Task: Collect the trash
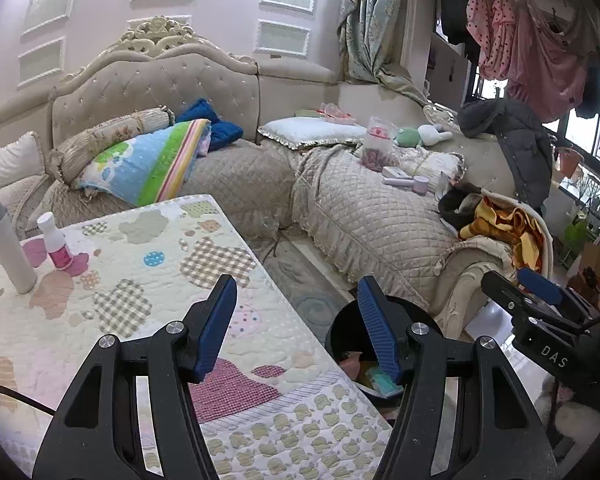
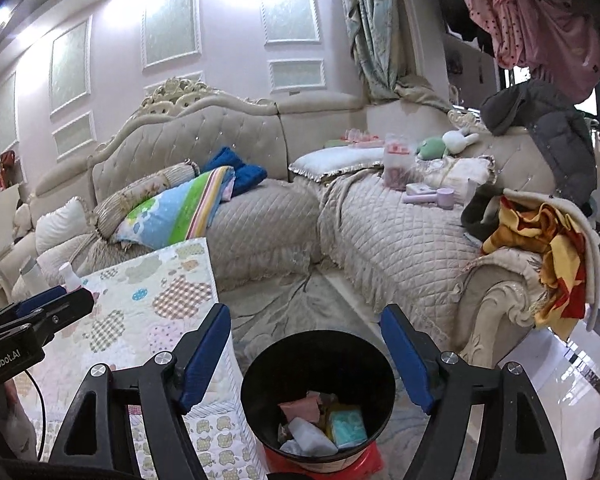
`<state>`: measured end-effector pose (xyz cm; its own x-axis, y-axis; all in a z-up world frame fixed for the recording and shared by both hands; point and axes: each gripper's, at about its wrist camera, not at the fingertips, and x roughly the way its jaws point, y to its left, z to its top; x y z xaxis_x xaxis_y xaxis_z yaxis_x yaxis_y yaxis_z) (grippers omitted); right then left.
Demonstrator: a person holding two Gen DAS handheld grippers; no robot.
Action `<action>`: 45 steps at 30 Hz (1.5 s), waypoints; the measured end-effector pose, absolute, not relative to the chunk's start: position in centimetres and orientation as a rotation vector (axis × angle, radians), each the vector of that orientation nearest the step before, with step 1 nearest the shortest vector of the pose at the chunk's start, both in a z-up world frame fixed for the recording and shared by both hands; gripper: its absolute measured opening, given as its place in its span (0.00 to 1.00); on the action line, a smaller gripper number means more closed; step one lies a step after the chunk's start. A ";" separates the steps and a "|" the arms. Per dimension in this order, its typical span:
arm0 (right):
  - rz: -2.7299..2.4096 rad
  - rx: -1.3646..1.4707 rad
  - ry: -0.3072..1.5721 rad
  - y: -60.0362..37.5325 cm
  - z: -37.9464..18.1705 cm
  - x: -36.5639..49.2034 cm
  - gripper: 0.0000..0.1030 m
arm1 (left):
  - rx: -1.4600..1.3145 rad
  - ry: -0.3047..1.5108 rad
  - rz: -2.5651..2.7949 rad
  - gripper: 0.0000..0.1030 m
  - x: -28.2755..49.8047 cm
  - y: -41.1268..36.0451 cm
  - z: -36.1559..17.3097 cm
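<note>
A black trash bin (image 2: 318,396) stands on the floor beside the table, holding several pieces of trash: a pink wrapper (image 2: 302,406), a teal packet (image 2: 346,426) and white plastic (image 2: 310,438). My right gripper (image 2: 306,344) is open and empty, directly above the bin. My left gripper (image 1: 296,314) is open and empty, above the table's right edge; the bin (image 1: 352,356) shows partly behind its right finger. The right gripper also shows at the right of the left wrist view (image 1: 540,300).
The table carries a patchwork quilt cover (image 1: 140,280). A white flask (image 1: 10,248) and a white bottle with a pink label (image 1: 56,246) stand at its far left. A beige corner sofa (image 2: 380,220) with pillows, blankets and toys lies behind.
</note>
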<state>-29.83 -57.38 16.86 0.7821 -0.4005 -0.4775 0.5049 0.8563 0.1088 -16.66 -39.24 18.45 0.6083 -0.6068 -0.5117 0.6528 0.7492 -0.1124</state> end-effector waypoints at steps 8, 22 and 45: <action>-0.502 0.226 0.442 -56.9 17.2 -30.3 0.74 | 0.114 0.511 -0.721 0.60 -17.5 -39.0 19.0; -0.514 0.210 0.427 -56.5 17.8 -30.6 0.74 | 0.112 0.511 -0.723 0.60 -17.6 -39.1 18.6; -0.516 0.210 0.450 -56.5 17.6 -30.2 0.75 | 0.118 0.528 -0.721 0.60 -17.3 -39.4 17.9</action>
<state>-30.15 -56.47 17.58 0.7755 -0.4274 -0.4646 0.5181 0.8514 0.0816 -17.27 -39.38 17.88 0.6268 -0.5984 -0.4991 0.6564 0.7506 -0.0755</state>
